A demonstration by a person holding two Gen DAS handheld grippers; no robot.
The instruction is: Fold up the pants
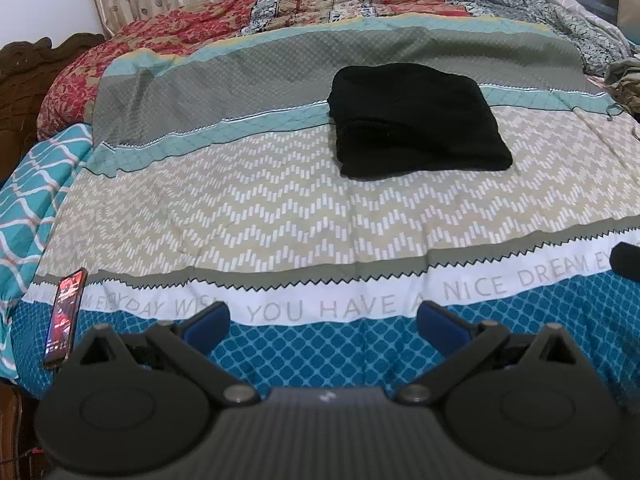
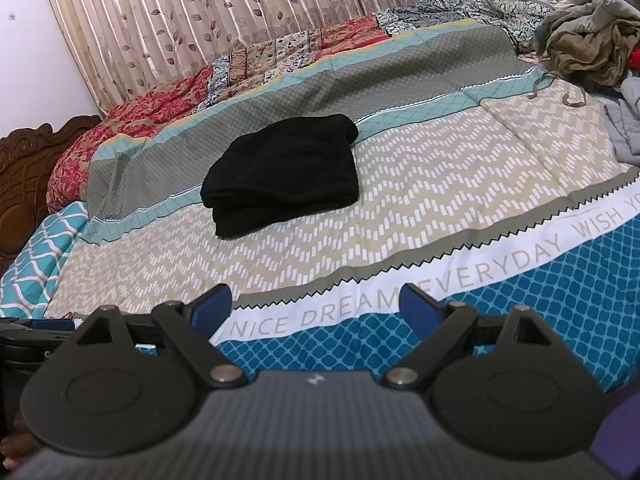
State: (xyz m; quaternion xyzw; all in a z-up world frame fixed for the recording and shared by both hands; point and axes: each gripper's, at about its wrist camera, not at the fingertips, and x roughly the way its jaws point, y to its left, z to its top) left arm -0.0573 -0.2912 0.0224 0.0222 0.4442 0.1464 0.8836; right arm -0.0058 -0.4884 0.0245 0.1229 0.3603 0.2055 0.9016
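The black pants lie folded into a compact rectangle on the patterned bedspread, in the middle of the bed. They also show in the right wrist view, left of centre. My left gripper is open and empty, held back over the bed's near edge, well short of the pants. My right gripper is open and empty too, over the near edge and apart from the pants.
A phone with a lit screen lies at the bed's near left edge. A heap of crumpled clothes sits at the far right of the bed. A carved wooden headboard and curtains stand at left and behind.
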